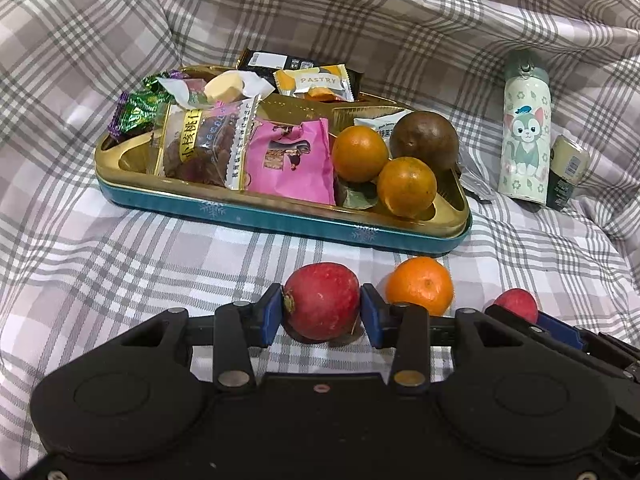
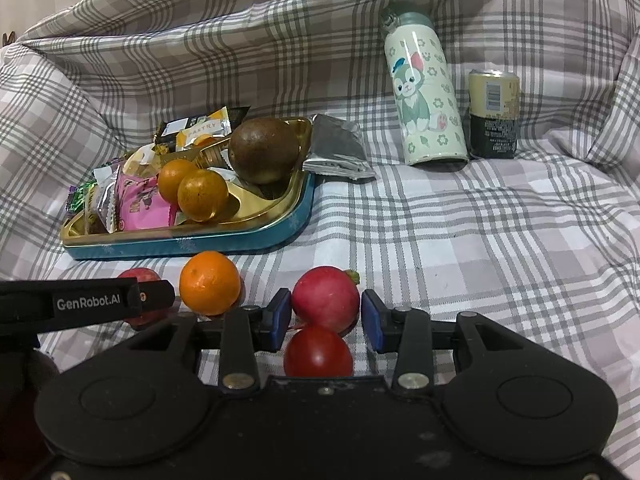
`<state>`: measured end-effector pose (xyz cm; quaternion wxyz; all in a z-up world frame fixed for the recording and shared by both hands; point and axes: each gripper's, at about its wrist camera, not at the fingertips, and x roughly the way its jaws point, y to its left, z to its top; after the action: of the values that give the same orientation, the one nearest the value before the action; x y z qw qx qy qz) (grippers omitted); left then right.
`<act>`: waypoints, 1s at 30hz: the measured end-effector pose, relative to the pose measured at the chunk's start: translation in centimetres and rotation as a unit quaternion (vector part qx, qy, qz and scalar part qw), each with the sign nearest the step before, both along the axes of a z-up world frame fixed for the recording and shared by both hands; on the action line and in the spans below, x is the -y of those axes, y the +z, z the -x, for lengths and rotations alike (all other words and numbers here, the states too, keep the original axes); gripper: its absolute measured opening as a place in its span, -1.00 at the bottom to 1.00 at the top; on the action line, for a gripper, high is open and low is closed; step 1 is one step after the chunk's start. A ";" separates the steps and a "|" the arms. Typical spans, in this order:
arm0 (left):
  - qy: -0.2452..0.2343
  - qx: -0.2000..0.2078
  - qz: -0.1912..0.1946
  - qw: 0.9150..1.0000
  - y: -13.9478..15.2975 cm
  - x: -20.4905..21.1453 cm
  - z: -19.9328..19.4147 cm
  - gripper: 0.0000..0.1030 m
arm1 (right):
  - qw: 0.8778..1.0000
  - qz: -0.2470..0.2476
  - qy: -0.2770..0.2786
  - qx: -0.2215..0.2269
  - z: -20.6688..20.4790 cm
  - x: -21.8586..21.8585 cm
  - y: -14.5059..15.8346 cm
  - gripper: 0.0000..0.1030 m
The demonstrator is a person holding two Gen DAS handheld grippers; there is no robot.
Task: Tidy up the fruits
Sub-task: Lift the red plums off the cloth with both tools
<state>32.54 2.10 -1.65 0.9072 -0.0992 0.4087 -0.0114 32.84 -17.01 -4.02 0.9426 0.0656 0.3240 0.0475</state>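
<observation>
On the plaid bedsheet (image 1: pixel 120 240), just in front of the tin tray (image 1: pixel 280 220), left gripper (image 1: pixel 322 310) bracketed a red radish-like fruit (image 1: pixel 322 300); pads touching both sides, apparently clamped. Right gripper (image 2: pixel 326 316) stood apart around a second red fruit (image 2: pixel 325 298), small tomato (image 2: pixel 318 352) nearer. Loose mandarin (image 2: pixel 209 288) between them. Judged: firm, smooth, round, light; hold across widest girth, moderate squeeze.

"PASTRY" on an orange-white wrapper (image 1: pixel 316 83); "GenRobot.AI" on the left tongs (image 2: pixel 88 303)
</observation>
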 end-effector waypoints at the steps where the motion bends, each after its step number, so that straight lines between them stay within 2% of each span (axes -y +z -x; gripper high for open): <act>1: -0.001 0.002 -0.005 1.000 0.0 0.1 0.0 -0.03 | 1.000 -0.002 -0.001 -0.001 -0.1 0.0 0.0 -0.16; 9: -0.002 0.010 -0.021 1.000 -0.1 0.6 -0.2 -0.03 | 1.000 0.000 -0.002 0.001 -0.1 -0.1 0.0 -0.14; 12: 0.001 0.008 -0.017 1.000 -0.1 0.5 -0.3 -0.03 | 1.000 0.004 0.002 0.004 0.0 -0.2 -0.1 -0.24; 25: 0.012 0.006 0.026 1.000 -0.1 -0.3 0.2 -0.05 | 0.999 0.003 0.004 0.034 1.5 -0.4 1.0 -0.24; 30: 0.011 0.008 0.025 1.000 0.0 -0.4 0.8 -0.05 | 0.999 0.006 0.007 0.045 2.4 -0.5 1.3 -0.24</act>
<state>31.72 2.55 -1.67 0.9079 -0.1262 0.3995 -0.0119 30.44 -16.56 -2.68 0.9562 0.0559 0.2821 0.0549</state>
